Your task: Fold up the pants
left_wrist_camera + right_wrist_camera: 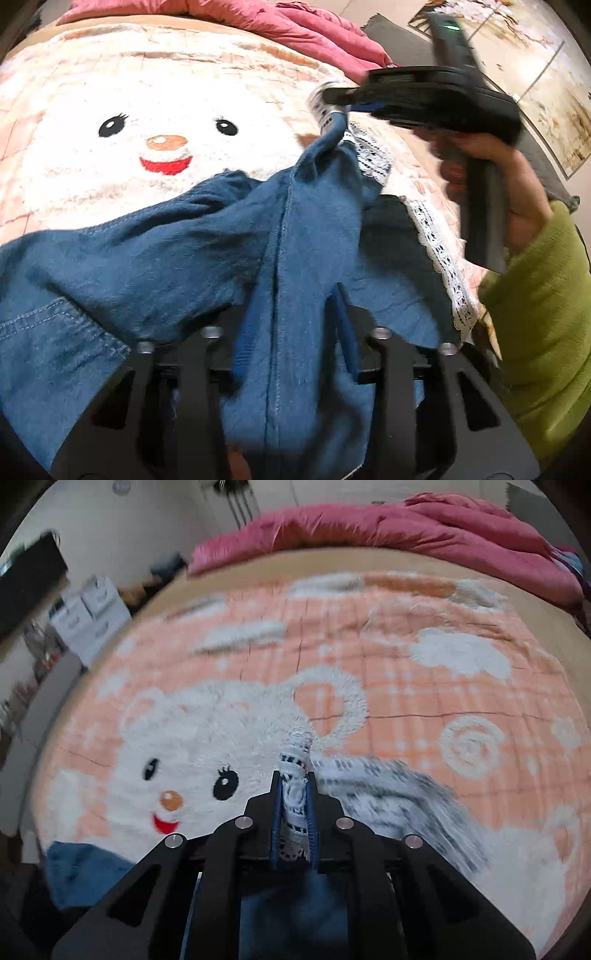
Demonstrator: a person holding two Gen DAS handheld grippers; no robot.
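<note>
Blue denim pants (pixel 155 258) with a white lace hem (pixel 439 251) lie over a bed cover with a cartoon face (pixel 166 140). My left gripper (pixel 295 325) is shut on a fold of the blue cloth, which drapes over its fingers. My right gripper (pixel 293 794) is shut on the bunched lace hem (pixel 295 768) and holds it up above the bed. The right gripper also shows in the left wrist view (pixel 332 107), lifting the hem end, held by a hand in a green sleeve. A blue part of the pants (pixel 81 871) lies at the lower left.
A pink quilt (pixel 406 528) is bunched along the far edge of the bed. White boxes (pixel 88 616) and furniture stand off the bed's left side. A dark rug (pixel 402 40) and pale floor lie beyond the bed.
</note>
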